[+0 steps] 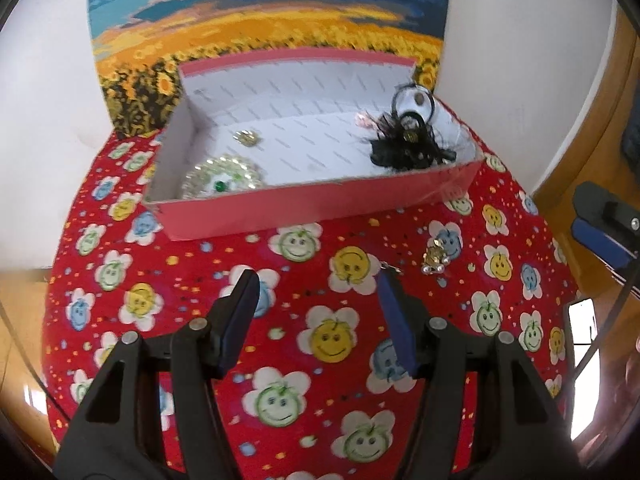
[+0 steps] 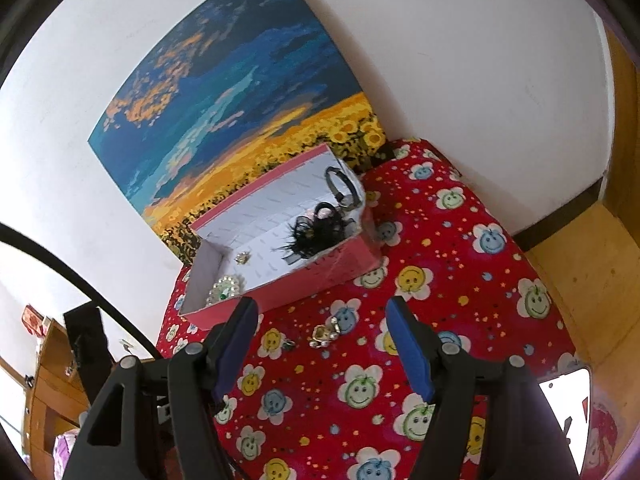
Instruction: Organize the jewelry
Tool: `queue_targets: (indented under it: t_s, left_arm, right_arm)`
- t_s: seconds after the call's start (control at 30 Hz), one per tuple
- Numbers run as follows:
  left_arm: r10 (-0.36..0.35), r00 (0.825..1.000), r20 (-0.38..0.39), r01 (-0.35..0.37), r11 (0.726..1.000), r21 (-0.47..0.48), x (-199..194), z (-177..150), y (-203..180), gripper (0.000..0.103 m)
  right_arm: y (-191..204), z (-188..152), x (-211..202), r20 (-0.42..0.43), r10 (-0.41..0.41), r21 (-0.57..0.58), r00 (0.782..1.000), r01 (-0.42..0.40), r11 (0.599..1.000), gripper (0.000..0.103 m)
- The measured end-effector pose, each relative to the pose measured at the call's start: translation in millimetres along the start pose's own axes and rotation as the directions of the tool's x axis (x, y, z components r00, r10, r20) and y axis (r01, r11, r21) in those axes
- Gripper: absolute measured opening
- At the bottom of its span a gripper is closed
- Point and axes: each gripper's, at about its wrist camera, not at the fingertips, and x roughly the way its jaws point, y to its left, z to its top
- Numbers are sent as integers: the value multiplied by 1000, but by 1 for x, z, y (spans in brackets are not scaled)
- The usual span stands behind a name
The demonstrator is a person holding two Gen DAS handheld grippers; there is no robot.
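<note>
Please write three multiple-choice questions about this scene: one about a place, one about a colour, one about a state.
1. Where does the gold earring lie?
A. in the box
B. on the tablecloth
C. on the painting

2. What colour is the outside of the box?
A. pink
B. green
C. black

3. How do the jaws of the right gripper stand?
A. shut on the earring
B. shut, empty
C. open, empty

Answers: 1 B, it rests on the red tablecloth in front of the box. 2 A, its walls are pink. 3 C, bare cloth shows between the jaws.
</note>
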Motion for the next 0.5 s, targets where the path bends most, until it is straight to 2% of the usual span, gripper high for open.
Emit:
queue_targets:
  t_s: [0.27,0.33,0.4,0.5]
  left_arm:
    - [-15,999,-33,17,998,62,24,3,-26,53]
    - [-19,999,-37,22,997,80,28,3,-31,49]
    - [-28,999,-45,32,995,91,32,3,-36,39]
    - [-42,997,-62,48,993,104,39,3,-43,29]
  right_arm:
    - [-16,1,14,-40,3,29,999,-2,1000,69]
    - [-19,2,15,-42,1,31,999,1,1000,69]
    - [-22,2,17,-45,3,37,999,-2,999,69]
    - [-25,2,20,-50,7,46,999,-5,999,69]
